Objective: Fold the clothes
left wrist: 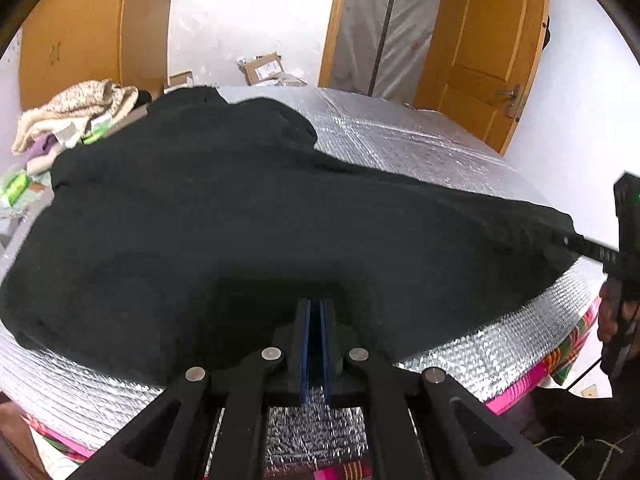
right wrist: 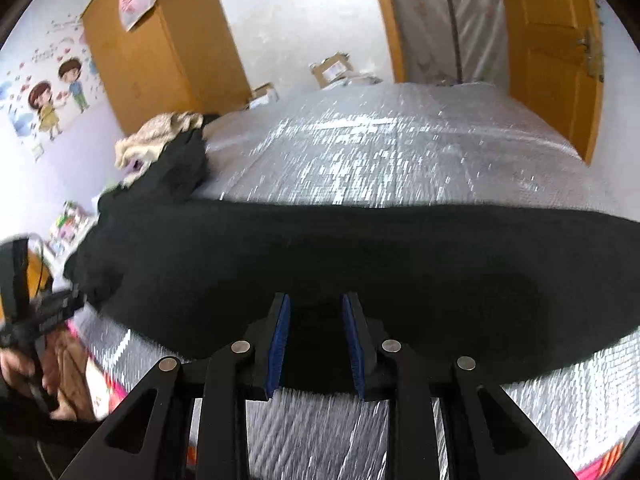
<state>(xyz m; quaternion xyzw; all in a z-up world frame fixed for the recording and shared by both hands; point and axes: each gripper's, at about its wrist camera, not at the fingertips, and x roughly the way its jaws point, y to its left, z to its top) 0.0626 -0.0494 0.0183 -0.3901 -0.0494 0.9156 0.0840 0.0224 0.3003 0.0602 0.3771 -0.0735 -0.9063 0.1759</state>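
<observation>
A plain black knitted garment (left wrist: pixel 224 216) lies on crinkled silver foil sheeting (right wrist: pixel 380 148) — beneath it, pink striped bedding (left wrist: pixel 528 380); black tools carry blue pads (right wrist: pixel 280 340).

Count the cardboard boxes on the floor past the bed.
2 visible: an open box by the doorway, a smaller box left of it. The bed may hide others.

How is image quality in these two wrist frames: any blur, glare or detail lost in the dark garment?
Left wrist view: mostly sharp; the black garment reads as a near-featureless dark mass, folds barely visible; mild sheen on the silver foil cover. Right wrist view: motion blur smears the foil's glints into streaks and softens the garment's edge; the wall stickers are soft too. Both: strong fisheye bending, dark corners.
</observation>
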